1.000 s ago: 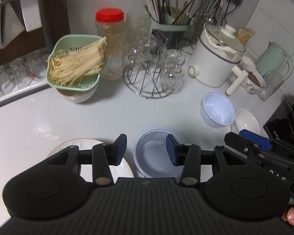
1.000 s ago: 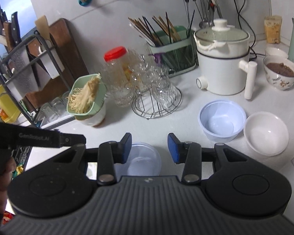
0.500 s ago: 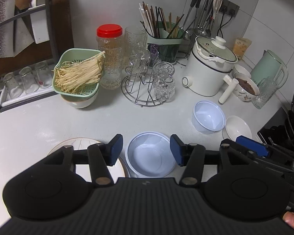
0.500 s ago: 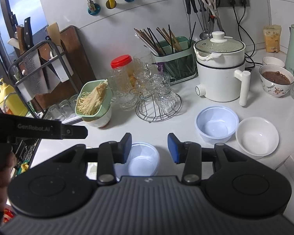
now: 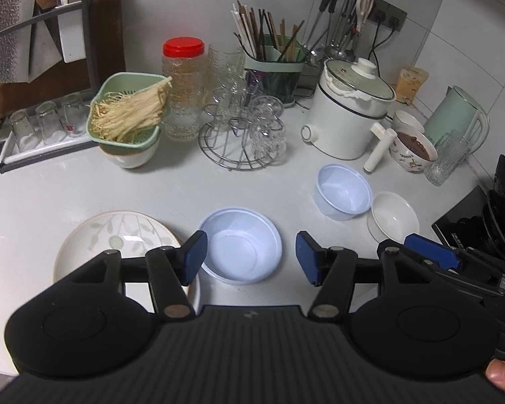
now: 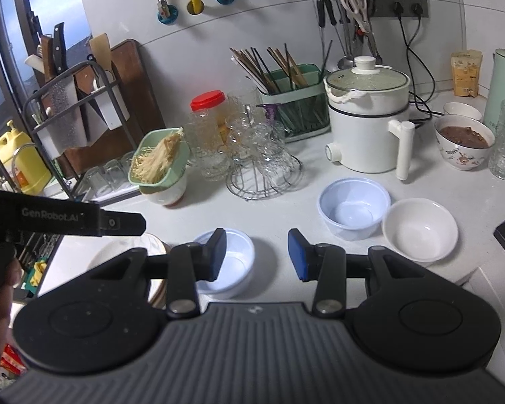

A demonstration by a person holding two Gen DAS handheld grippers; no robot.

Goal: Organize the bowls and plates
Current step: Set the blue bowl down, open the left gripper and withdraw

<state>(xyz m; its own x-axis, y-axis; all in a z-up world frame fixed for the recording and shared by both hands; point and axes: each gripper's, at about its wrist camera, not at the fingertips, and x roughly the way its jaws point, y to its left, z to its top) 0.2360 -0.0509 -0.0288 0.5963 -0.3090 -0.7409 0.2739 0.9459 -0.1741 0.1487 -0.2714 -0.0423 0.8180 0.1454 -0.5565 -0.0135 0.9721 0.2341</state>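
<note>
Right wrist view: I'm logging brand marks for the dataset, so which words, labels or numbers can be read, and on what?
"GenRobot.AI": white letters on the black body of the left gripper.
Yellow bottle: orange label, too blurred to read.
Yellow packet: print too small to read.

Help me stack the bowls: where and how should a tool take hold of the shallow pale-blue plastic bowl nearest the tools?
Grip the rim of the shallow pale-blue plastic bowl, one finger inside and one outside the thin wall, coming down from above on its near edge. It sits upright and open, wider than the left tool seems to open, so pinching the wall looks safer than spanning it. The leaf-patterned plate crowds its left side.
</note>
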